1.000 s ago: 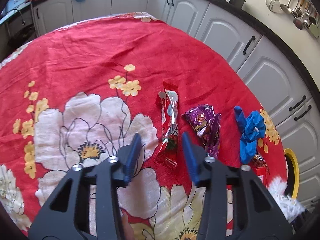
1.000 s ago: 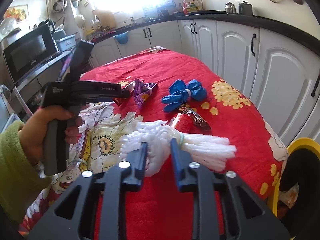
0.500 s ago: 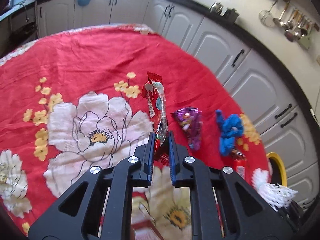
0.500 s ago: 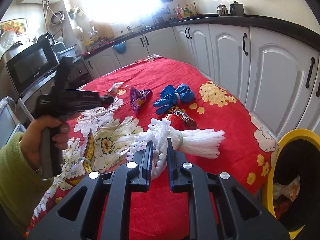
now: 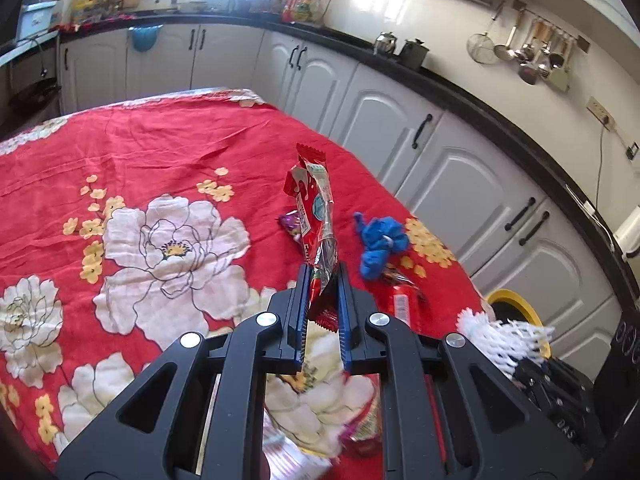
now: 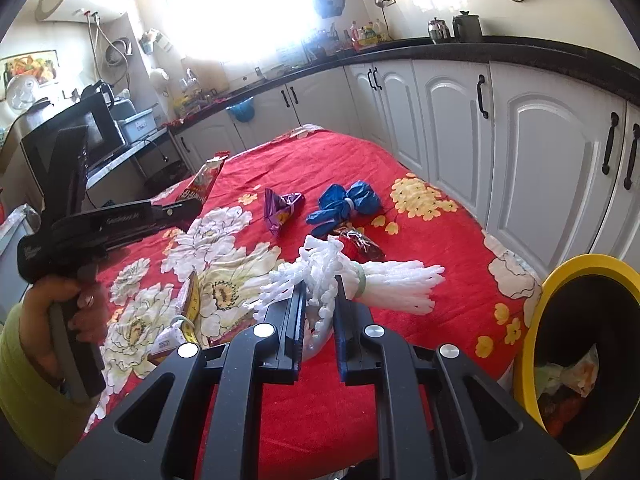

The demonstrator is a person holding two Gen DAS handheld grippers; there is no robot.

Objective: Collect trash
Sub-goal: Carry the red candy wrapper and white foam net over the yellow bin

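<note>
Sleeve of yellow-green (image 6: pixel 24 392) fills the lower left of the right wrist view, and the person's hand (image 6: pixel 70 320) there grips the handle of the left gripper (image 6: pixel 196 208), which reaches toward the middle of the frame. Its jaws are clamped on a red snack wrapper (image 6: pixel 204 184), lifted clear of the red flowered tablecloth (image 6: pixel 312 160). In the left wrist view the same wrapper (image 5: pixel 316 216) stands up from between the blue pads (image 5: pixel 301 308) at frame centre.

Right of it on the cloth lie a purple wrapper (image 6: pixel 282 210), a knotted blue glove bundle (image 6: pixel 346 204) and, just below that, a crumpled red foil wrapper (image 6: pixel 362 244).

At centre bottom of the right wrist view, the right gripper (image 6: pixel 320 304) is clenched on a white foam net (image 6: pixel 360 284) bound with a pale band; the net sticks out to the right above the cloth.

At the lower right edge stands a yellow-rimmed bin (image 6: pixel 536 344) with some rubbish already inside, beside the table and in front of white cabinets (image 6: pixel 452 128).
</note>
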